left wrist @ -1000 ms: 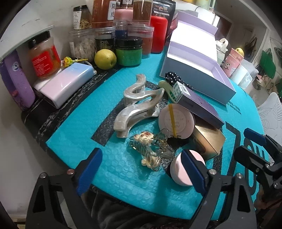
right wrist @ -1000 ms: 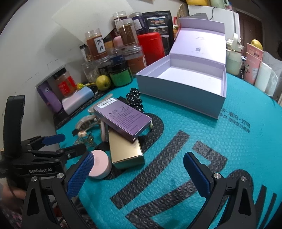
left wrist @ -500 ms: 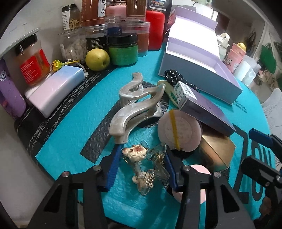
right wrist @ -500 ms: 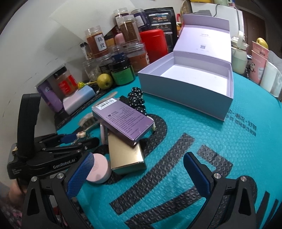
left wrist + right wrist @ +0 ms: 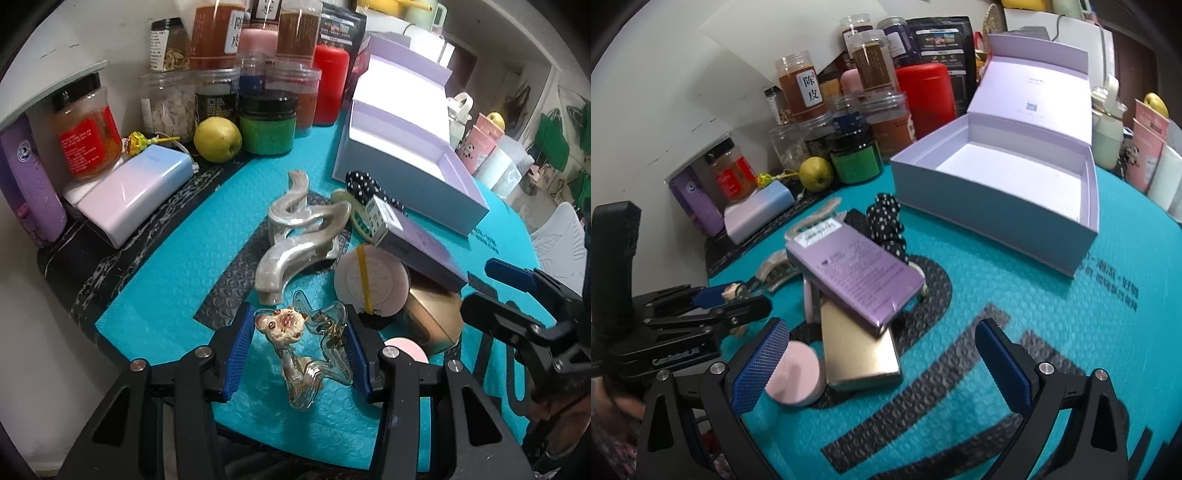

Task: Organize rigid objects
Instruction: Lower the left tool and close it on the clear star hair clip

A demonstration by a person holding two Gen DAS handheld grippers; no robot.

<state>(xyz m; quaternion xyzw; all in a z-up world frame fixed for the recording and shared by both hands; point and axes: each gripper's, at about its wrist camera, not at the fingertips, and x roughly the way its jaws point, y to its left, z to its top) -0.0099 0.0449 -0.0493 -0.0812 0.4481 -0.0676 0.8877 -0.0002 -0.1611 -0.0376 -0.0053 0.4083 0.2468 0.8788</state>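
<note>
We see a tabletop (image 5: 1052, 332) under a teal bubble mat with black lettering. Behind the tabletop stands a scuffed white wall (image 5: 665, 92). Right of the tabletop, we make out a white chair (image 5: 561, 240) and green bags (image 5: 554, 136) beyond it.

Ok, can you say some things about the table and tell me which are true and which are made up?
1. The left gripper has its fingers closed on the clear hair clip with a little bear charm. True.
2. The lavender gift box is full of things. False: its lid is open and the inside is empty.
3. The purple carton lies on top of the gold box. True.
4. The right gripper is holding the round pink compact. False: its fingers stand wide apart with nothing between them.
5. A yellow-green apple sits beside the green jar. True.
</note>
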